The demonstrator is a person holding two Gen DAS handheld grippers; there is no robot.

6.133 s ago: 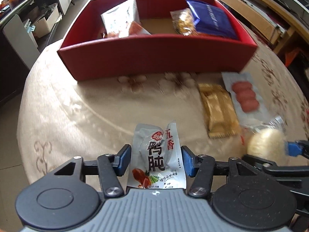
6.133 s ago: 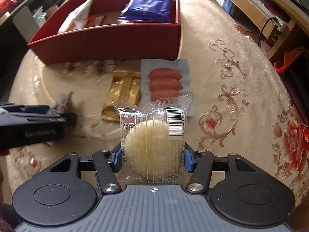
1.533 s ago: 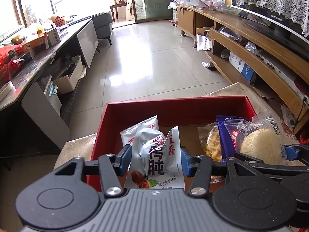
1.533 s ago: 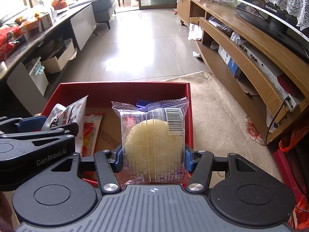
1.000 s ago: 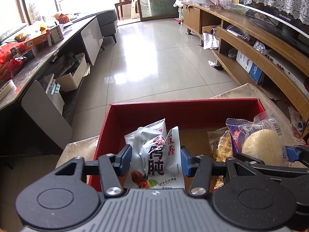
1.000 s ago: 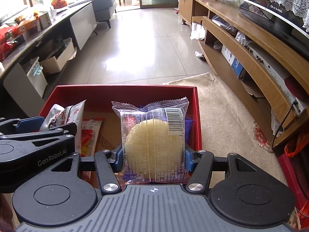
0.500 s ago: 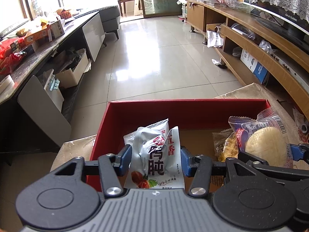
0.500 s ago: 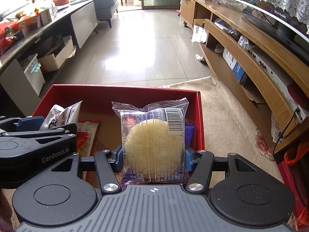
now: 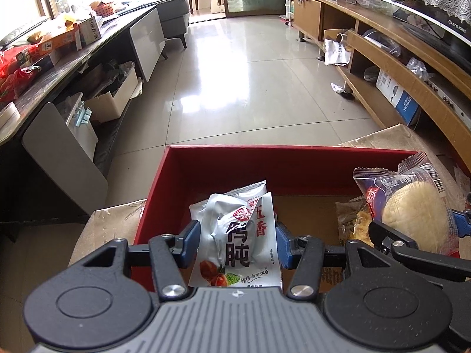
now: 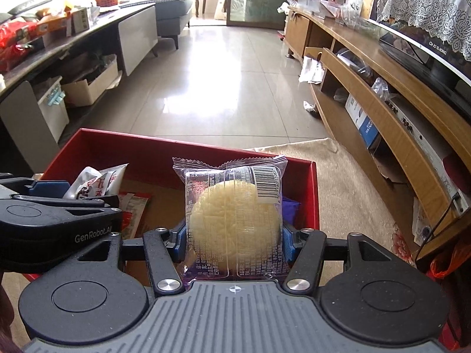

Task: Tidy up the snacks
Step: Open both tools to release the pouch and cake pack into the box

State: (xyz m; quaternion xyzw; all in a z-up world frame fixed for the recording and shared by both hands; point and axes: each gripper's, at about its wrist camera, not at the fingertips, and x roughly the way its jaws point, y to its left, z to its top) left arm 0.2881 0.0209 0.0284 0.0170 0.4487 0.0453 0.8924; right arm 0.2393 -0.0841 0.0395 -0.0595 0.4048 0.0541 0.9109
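**Two Snacks Poised Over the Red Box**

The left gripper [image 9: 237,242] has its jaws clamped on a silver snack pouch [image 9: 238,235] with red and black lettering, held upright above the left part of a red box [image 9: 265,161]. The right gripper [image 10: 234,242] grips a clear-wrapped round cake [image 10: 234,220] at its sides, over the box's right end — the same cake shows at the right edge of the left wrist view. Both packets hang above the box interior, not yet set down.

Each packet looks light and soft. The pouch is crinkled foil, likely slippery, and best held across its middle where the contents give the blue pads something to bite. The cake appears crumbly under thin film; a hard squeeze could crush it, so a hold at the rim of the round, as now, seems safest.

Inside the box, a white and red packet [image 9: 250,189] stands behind the pouch, a bag of golden snacks [image 9: 351,220] lies toward the right, and a blue-purple wrapper [image 10: 290,209] peeks out beside the cake. The brown floor of the box is bare in the centre.

The box sits on a table under a beige patterned cloth [image 10: 347,182]. Beyond lies a living room — glossy tiled floor [image 9: 250,82], a long wooden TV cabinet [image 10: 382,88] at right, cluttered dark counters at left.
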